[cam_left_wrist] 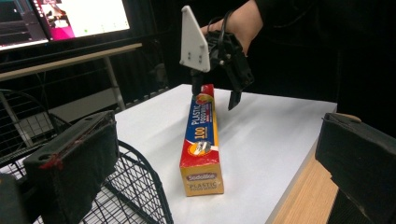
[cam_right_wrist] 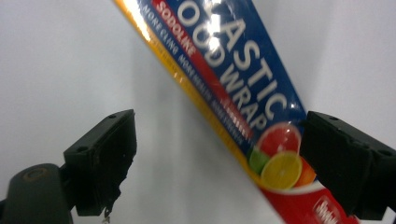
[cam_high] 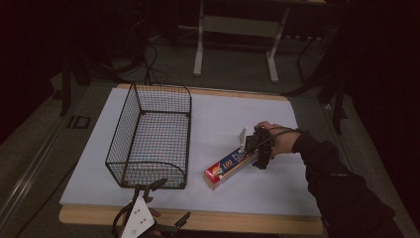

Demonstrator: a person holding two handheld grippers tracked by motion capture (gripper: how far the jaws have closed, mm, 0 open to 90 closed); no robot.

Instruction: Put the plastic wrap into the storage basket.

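Right gripper (cam_high: 257,154) jaws spread astride the plastic wrap box (cam_high: 229,167) — left gripper (cam_high: 161,201) jaws also spread.

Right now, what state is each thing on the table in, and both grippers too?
Wrap box: lying flat on the white mat, closed, right of the basket.
Basket: upright, empty.
Right gripper: open, jaws either side of the box's far end, not clamped.
Left gripper: open, holding nothing, at the table's near edge by the basket.
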